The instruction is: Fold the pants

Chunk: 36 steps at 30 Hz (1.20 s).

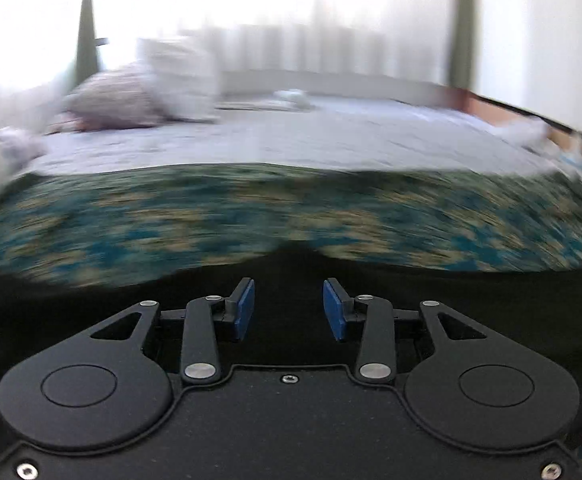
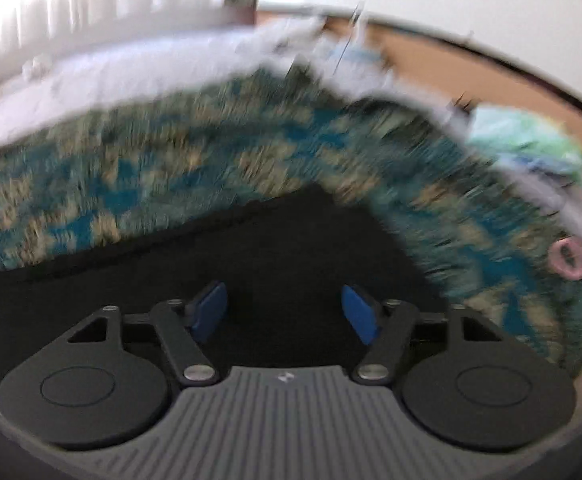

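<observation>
Pants (image 1: 511, 300), black and matte, lie flat beneath both your down-tilted grippers: left gripper (image 1: 289, 308) and right gripper (image 2: 285, 312) have jaws parted, gripping nothing. Beyond lies a blurred teal-and-tan patterned blanket (image 1: 211, 216), then pale sheet (image 1: 291, 140).

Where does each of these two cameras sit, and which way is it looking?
Left wrist view: sits on the left gripper, looking forward and slightly down over black pants and a patterned blanket toward pillows; only its blue-padded fingers show, open.
Right wrist view: sits on the right gripper, angled down at the pants and blanket; jaws open, nothing between.
Shared: pants, blanket, white sheet. No hands visible.
</observation>
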Tool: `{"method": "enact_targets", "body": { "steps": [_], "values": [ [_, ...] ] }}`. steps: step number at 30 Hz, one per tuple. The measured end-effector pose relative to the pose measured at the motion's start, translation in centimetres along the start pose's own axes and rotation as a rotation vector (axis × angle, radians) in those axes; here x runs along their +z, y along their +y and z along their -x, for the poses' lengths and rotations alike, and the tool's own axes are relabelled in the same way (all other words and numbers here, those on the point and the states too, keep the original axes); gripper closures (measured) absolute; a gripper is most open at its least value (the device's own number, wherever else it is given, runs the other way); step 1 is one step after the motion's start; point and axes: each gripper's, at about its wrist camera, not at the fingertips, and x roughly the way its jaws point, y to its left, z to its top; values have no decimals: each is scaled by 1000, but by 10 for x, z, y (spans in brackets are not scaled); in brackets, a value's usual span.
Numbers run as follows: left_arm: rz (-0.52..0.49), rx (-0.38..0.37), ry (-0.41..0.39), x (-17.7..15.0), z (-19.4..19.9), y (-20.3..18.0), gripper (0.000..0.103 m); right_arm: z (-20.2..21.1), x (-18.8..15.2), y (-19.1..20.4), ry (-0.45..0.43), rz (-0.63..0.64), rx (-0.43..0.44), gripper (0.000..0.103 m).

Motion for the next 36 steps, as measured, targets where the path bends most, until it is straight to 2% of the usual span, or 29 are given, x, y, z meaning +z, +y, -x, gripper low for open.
{"method": "enact_targets", "body": {
  "steps": [3,6,10,13,18,20,23,26,28,30,31,36],
  "values": [
    [-43,-4,73,-2,-43,-29,67,-16,7,4,-31,1,-26,24],
    [-7,27,133,-8,-71,-33,69,-26,17,0,-22,0,1,21],
    [50,49,131,-12,-83,-24,68,-36,22,1,-35,44,-10,16],
    [47,54,132,-13,-85,-23,68,-42,32,0,-46,41,-7,14],
    [14,69,132,-13,-81,-22,68,-5,18,-17,-141,-30,38,16],
    [16,75,141,-12,-79,-21,68,18,6,-33,-188,-77,65,16],
    [23,72,151,-12,-65,-18,63,49,-15,-61,-242,-158,56,17],
    [42,54,118,-16,-39,-4,62,76,-39,-95,-281,-262,26,23],
    [54,81,98,-21,-21,9,61,88,-55,-116,-295,-329,-13,32],
    [62,113,93,-27,-6,22,61,94,-68,-129,-291,-364,-45,47],
    [61,122,93,-32,1,28,61,95,-74,-133,-280,-367,-49,50],
    [22,146,128,-51,15,38,61,90,-89,-129,-228,-356,2,52]
  ]
}}
